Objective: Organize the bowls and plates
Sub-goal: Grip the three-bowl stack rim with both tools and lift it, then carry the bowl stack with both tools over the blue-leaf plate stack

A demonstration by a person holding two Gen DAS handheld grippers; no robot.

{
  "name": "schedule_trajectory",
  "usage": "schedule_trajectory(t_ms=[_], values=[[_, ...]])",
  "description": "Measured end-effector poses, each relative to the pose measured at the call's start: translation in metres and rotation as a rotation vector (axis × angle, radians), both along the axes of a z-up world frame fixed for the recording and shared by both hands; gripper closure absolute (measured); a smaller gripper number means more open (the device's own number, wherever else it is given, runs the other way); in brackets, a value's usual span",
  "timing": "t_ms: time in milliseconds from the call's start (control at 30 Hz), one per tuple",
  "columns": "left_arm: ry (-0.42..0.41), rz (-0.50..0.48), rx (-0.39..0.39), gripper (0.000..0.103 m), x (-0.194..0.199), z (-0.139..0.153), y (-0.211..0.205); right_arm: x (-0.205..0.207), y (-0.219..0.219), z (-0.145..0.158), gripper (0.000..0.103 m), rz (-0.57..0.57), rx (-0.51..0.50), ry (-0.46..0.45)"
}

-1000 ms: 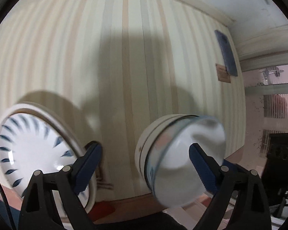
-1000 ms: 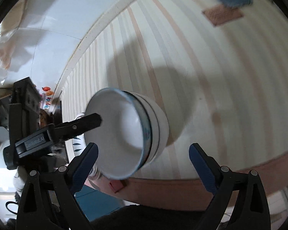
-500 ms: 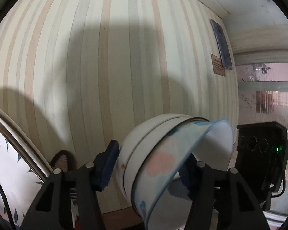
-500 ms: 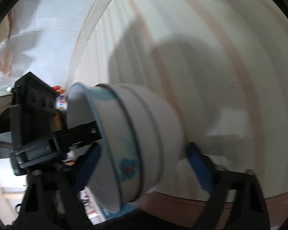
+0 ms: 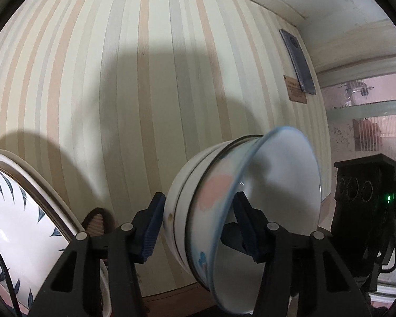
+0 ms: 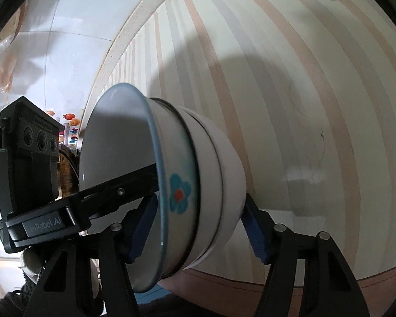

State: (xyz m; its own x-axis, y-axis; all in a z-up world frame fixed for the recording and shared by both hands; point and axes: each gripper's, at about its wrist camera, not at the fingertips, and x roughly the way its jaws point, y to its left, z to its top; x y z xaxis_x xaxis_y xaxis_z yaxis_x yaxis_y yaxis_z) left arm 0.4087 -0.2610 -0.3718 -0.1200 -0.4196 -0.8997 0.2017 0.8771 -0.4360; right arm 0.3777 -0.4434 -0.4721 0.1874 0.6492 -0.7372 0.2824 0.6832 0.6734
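Observation:
A stack of nested bowls (image 5: pixel 224 206) stands on the striped table; the top bowl is white with a blue rim and a blue flower, and it also shows in the right wrist view (image 6: pixel 182 185). My left gripper (image 5: pixel 198 222) has its two fingers around the stack, one inside the top bowl. My right gripper (image 6: pixel 198 227) straddles the same stack from the other side. Whether either set of pads presses the bowls I cannot tell. A white plate with blue leaf marks (image 5: pixel 21 227) lies at the lower left.
A dark phone (image 5: pixel 298 60) and a small brown card (image 5: pixel 294 89) lie far across the striped tablecloth (image 5: pixel 145 79). The table's front edge (image 6: pixel 330 288) runs just below the bowls. The other gripper's black camera block (image 5: pixel 367 203) is at the right.
Both grippers have come in around the bowl stack, and their fingers have narrowed onto it. The plate has slid toward the left edge of the left wrist view.

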Motion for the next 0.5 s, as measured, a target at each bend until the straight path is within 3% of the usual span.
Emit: schedule_trajectory(t_ms=[233,500], values=[[-0.024,0.041,-0.021,0.052,0.001,0.015,0.016,0.015,0.013,0.019,0.037,0.042,-0.036,-0.041],[-0.051,0.140,-0.027,0.052,-0.001,0.047,0.068,0.037,0.054,0.046,0.037,0.137,-0.018,-0.080]])
